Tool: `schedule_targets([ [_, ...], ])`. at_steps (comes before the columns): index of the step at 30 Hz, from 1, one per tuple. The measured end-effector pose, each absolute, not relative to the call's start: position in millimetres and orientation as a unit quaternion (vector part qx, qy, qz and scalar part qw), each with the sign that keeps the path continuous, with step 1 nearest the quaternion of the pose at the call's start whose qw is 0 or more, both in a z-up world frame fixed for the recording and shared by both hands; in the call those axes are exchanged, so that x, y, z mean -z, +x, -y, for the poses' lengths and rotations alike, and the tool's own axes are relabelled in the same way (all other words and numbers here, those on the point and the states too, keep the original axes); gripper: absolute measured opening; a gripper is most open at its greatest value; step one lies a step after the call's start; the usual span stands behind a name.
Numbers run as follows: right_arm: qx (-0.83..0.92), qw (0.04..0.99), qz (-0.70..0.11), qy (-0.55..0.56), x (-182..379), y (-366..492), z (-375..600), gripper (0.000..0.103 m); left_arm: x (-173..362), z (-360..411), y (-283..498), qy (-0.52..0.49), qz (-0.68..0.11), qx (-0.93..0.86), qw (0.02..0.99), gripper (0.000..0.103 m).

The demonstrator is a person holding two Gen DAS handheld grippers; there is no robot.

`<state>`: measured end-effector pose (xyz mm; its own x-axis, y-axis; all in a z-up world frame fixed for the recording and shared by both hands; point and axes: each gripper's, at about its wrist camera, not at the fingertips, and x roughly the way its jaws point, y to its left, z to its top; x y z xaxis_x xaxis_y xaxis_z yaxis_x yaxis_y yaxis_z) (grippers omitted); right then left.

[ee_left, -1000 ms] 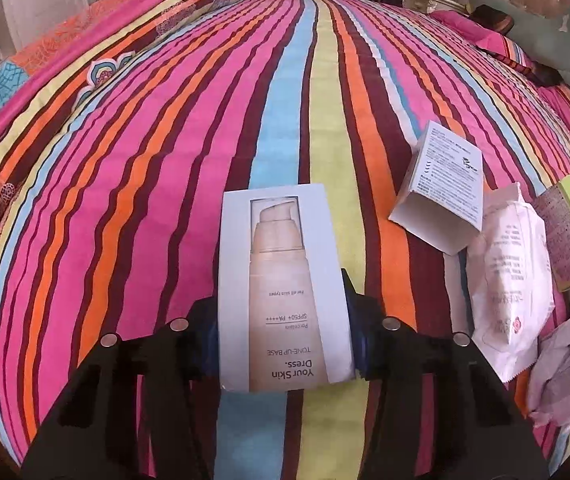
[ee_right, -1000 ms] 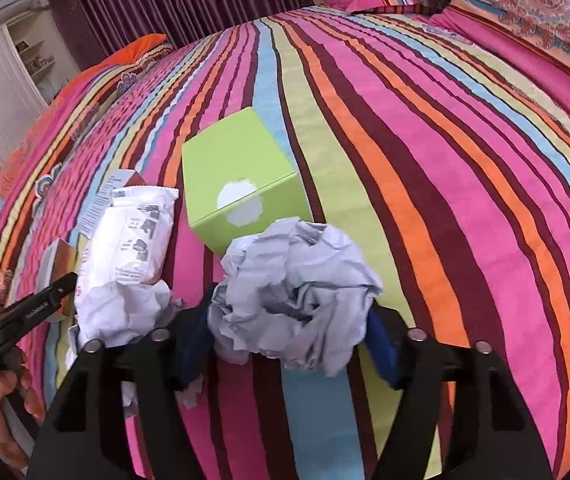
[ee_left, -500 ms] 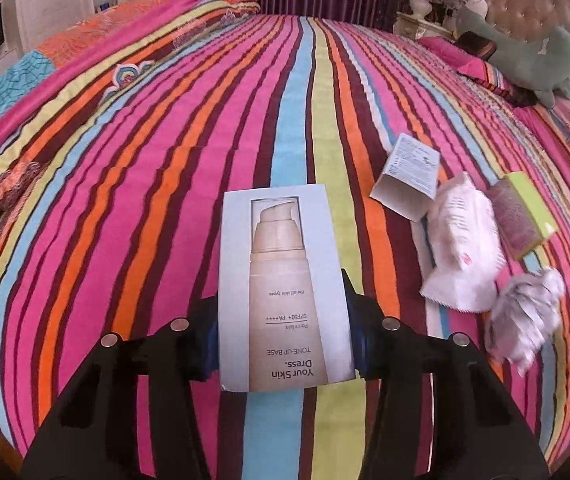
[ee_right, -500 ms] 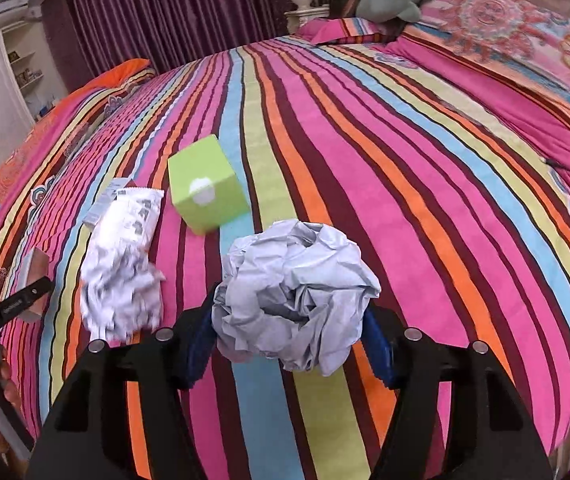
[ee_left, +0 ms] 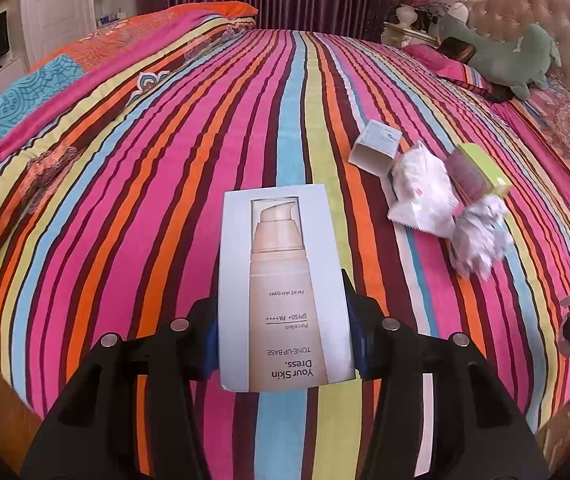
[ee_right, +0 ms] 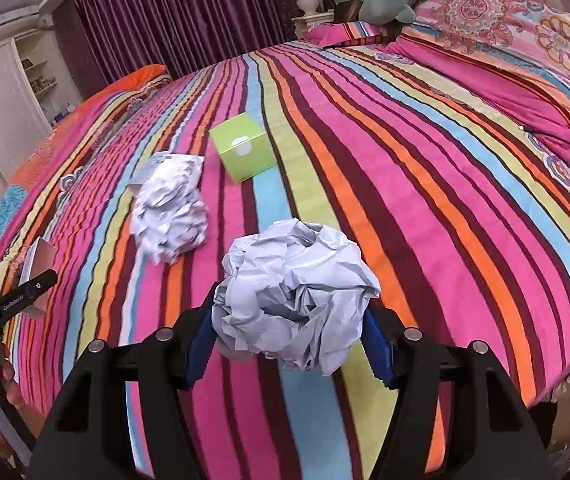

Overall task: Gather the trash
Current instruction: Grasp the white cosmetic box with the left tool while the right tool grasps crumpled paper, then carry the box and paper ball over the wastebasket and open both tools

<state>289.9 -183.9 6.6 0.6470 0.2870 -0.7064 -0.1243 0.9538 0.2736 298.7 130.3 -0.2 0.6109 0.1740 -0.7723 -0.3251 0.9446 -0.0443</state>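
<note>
My left gripper (ee_left: pixel 283 344) is shut on a pale blue cosmetic box (ee_left: pixel 285 292) printed with a pump bottle, held above the striped bed. My right gripper (ee_right: pixel 289 340) is shut on a crumpled grey paper ball (ee_right: pixel 293 296), also above the bed. On the bedspread lie a small white box (ee_left: pixel 375 144), a white plastic wrapper (ee_left: pixel 421 184), a green box (ee_left: pixel 481 170) that also shows in the right wrist view (ee_right: pixel 243 152), and a second crumpled paper ball (ee_left: pixel 479 236), seen in the right wrist view too (ee_right: pixel 171 216).
The striped bedspread (ee_left: pixel 165 160) fills both views. A green plush toy (ee_left: pixel 501 56) and a patterned pillow (ee_right: pixel 505 48) lie by the tufted headboard. The bed's near edge (ee_right: pixel 565 400) is at lower right. White shelving (ee_right: pixel 13 96) stands at left.
Both grippers have drawn back and up from the bed with their loads. The trash left on the bedspread now looks smaller and farther away.
</note>
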Motion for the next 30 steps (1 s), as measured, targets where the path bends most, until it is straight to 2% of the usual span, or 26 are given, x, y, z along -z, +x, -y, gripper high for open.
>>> schedule_targets([
  [11, -0.140, 0.898, -0.404, 0.101, -5, 204, 176, 0.060, -1, -95, 212, -0.066, -0.419, -0.103, 0.900, 0.049],
  [22, -0.156, 0.886, -0.430, 0.078, 10, 144, 166, 0.060, 28, -69, 133, -0.045, -0.454, -0.073, 0.887, 0.049],
  [30, -0.163, 0.857, -0.483, 0.074, 35, 112, 159, 0.060, 56, -44, 93, -0.044, -0.496, -0.036, 0.866, 0.049],
])
